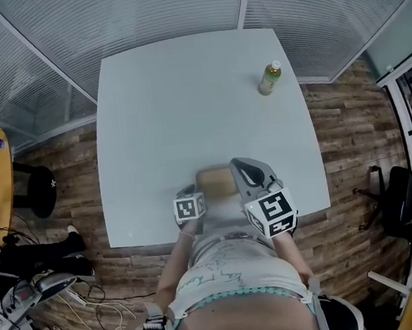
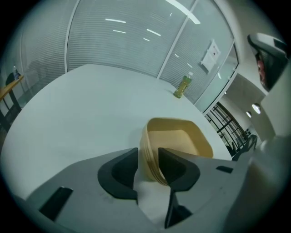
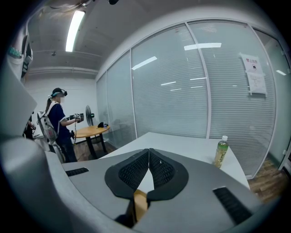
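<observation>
Bowl (image 2: 182, 139), tan, rests at the near edge of the white surface (image 2: 91, 104). We see our left gripper's (image 2: 148, 157) fingers clamped across its near wall. Our right gripper's (image 3: 148, 157) fingers are pressed together beside it, holding nothing. Farther off stands a green bottle (image 2: 183, 86).

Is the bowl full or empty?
Empty. The left gripper view looks into the bowl and shows only its bare tan inside.
</observation>
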`<move>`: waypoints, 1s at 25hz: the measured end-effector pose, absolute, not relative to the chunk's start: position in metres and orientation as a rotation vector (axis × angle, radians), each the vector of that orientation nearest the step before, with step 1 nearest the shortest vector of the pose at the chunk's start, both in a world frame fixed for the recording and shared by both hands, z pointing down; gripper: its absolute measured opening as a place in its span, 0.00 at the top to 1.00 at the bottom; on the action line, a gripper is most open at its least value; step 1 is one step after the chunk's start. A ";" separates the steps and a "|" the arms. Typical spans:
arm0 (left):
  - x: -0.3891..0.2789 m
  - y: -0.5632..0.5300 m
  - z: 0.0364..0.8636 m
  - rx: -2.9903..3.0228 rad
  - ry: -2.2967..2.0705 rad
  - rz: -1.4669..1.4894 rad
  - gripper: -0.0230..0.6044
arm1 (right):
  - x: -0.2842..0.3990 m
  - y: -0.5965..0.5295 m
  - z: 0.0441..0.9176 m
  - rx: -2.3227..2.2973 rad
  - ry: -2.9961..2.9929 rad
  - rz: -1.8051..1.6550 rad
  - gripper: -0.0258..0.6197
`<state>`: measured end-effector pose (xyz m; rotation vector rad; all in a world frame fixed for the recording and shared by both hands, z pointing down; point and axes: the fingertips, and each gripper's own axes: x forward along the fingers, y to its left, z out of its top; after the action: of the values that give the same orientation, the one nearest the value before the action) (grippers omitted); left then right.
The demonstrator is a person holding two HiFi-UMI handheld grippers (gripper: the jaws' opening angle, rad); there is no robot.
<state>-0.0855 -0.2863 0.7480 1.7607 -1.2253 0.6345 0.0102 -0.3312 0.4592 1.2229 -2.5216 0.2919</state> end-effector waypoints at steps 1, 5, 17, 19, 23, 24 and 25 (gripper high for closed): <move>-0.085 -0.285 0.751 1.749 -1.220 0.640 0.75 | 0.010 -0.331 0.459 1.222 -2.522 0.291 0.96; -0.082 -0.284 0.756 1.710 -1.196 0.634 0.75 | 0.009 -0.331 0.459 1.217 -2.522 0.290 0.96; -0.080 -0.284 0.759 1.584 -1.161 0.498 0.85 | 0.007 -0.329 0.462 1.203 -2.519 0.290 0.96; -0.081 -0.284 0.760 1.565 -1.163 0.491 0.86 | 0.007 -0.329 0.462 1.201 -2.519 0.290 0.96; -0.083 -0.284 0.760 1.543 -1.175 0.475 0.87 | 0.008 -0.329 0.463 1.203 -2.517 0.290 0.96; -0.083 -0.285 0.759 1.541 -1.180 0.472 0.87 | 0.009 -0.329 0.463 1.203 -2.516 0.290 0.96; -0.083 -0.285 0.757 1.542 -1.186 0.472 0.87 | 0.009 -0.329 0.463 1.203 -2.515 0.289 0.96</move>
<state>-0.0829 -0.2854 0.7571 1.5419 -1.1858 0.4719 0.0089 -0.3292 0.4635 1.2027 -2.5153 0.2893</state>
